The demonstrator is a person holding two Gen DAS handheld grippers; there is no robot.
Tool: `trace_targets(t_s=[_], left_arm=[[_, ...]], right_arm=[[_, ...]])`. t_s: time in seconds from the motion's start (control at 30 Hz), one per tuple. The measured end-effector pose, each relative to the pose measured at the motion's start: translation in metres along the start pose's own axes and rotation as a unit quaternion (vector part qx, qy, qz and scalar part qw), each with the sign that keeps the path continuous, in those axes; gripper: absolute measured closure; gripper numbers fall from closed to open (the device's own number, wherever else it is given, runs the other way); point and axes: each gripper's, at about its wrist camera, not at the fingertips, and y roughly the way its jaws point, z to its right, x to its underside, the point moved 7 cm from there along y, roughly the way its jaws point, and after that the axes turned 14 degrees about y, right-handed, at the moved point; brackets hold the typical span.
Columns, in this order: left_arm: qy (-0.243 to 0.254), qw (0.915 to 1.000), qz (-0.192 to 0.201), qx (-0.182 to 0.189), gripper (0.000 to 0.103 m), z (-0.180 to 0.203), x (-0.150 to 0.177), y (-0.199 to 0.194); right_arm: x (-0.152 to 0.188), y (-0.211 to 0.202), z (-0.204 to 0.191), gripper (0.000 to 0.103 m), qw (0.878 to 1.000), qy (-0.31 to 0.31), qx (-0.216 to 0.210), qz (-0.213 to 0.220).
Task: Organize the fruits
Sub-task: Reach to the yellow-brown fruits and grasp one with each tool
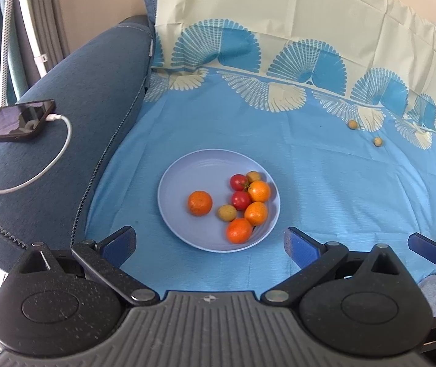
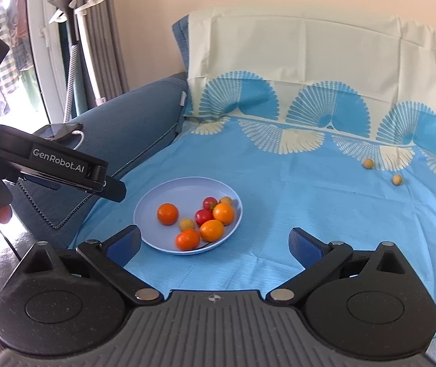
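Observation:
A pale blue plate (image 1: pixel 181 177) (image 2: pixel 156 195) lies on the blue sheet. It holds several oranges (image 1: pixel 199 203) (image 2: pixel 167 213), two red tomatoes (image 1: pixel 240 200) (image 2: pixel 204 216) and two small tan fruits (image 1: pixel 227 213) (image 2: pixel 186 223). Two more small tan fruits (image 1: pixel 352 124) (image 2: pixel 368 163) lie loose on the sheet at the far right. My left gripper (image 1: pixel 210 244) is open and empty just in front of the plate. My right gripper (image 2: pixel 214 241) is open and empty, in front of the plate and slightly to its right.
A blue sofa arm (image 1: pixel 89 98) at the left carries a phone (image 1: pixel 14 120) on a white charging cable (image 1: pixel 49 165). A patterned cloth covers the backrest (image 2: pixel 294 55). The left gripper's body (image 2: pixel 58 165) reaches in at the left of the right wrist view.

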Motion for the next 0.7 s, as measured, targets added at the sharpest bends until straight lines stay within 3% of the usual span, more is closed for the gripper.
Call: trace_targets(t_s=[0.43, 0.7], left_arm=[[0.044, 0.999, 0.002, 0.012, 0.0, 0.049, -0.046, 0.028], [0.087, 0.9952, 0.018, 0.04, 0.0, 0.114, -0.111, 0.07]], right_arm=[[-0.015, 0.005, 0.068, 0.001, 0.997, 0.064, 0.048, 0.015], [-0.043, 0.017, 0.153, 0.001, 0.986, 0.087, 0.129, 0.059]])
